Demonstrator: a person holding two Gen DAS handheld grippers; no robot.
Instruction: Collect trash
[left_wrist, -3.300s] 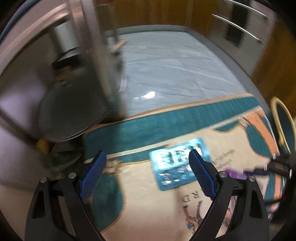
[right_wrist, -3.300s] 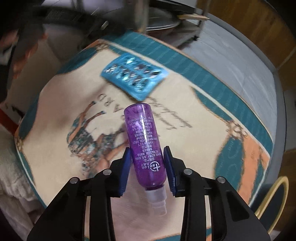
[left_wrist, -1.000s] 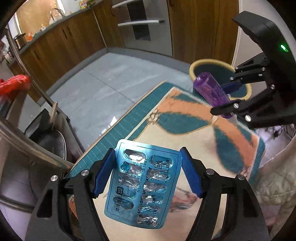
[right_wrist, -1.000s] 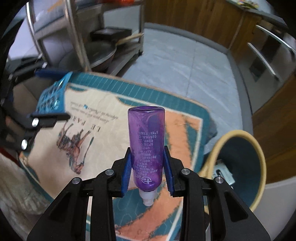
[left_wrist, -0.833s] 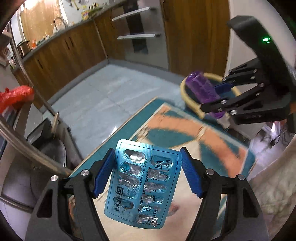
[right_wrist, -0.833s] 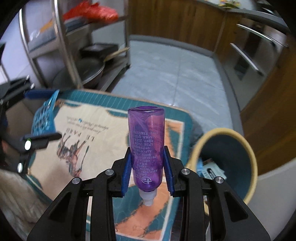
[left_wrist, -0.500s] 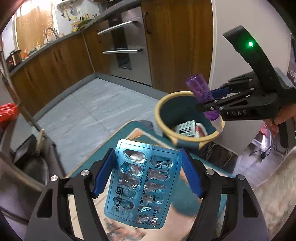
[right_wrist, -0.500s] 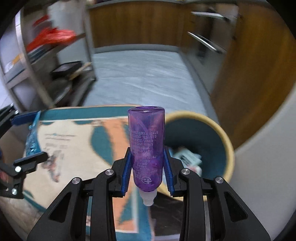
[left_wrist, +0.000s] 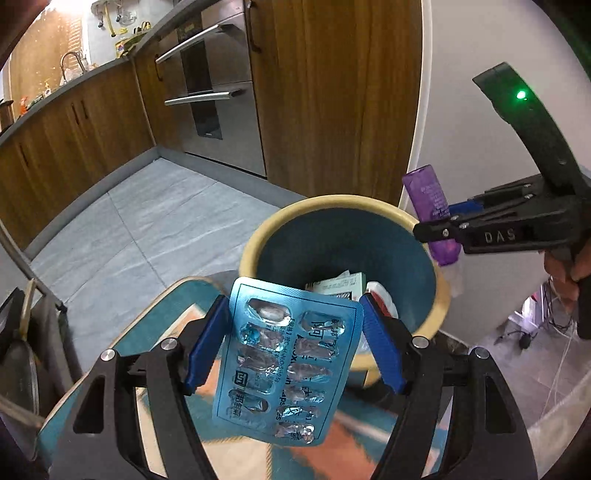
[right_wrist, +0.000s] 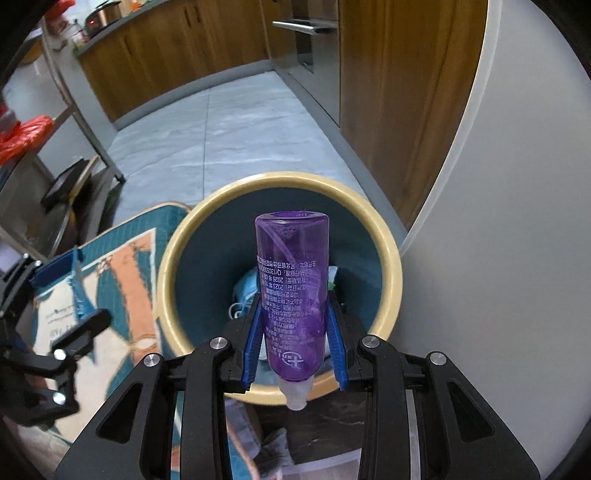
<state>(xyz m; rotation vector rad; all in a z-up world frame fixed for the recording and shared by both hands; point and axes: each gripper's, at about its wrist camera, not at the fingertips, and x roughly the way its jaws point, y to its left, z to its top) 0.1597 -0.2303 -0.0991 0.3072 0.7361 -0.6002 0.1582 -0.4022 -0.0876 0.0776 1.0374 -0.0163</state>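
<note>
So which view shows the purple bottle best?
The right wrist view: the purple bottle fills the centre, printed label readable, clamped over the trash bin. The left wrist view shows it small, side-on, partly hidden by the right gripper.

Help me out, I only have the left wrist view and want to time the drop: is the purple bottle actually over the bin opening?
Observer: Yes. In the right wrist view the purple bottle, clamped in the right gripper, sits framed inside the yellow rim of the bin.
Operator: Which end points down toward the gripper?
Observer: Its clear cap; the flat base faces the bin.
Operator: Anything under it in there?
Observer: A light blue face mask lies on the bin's bottom.
</note>
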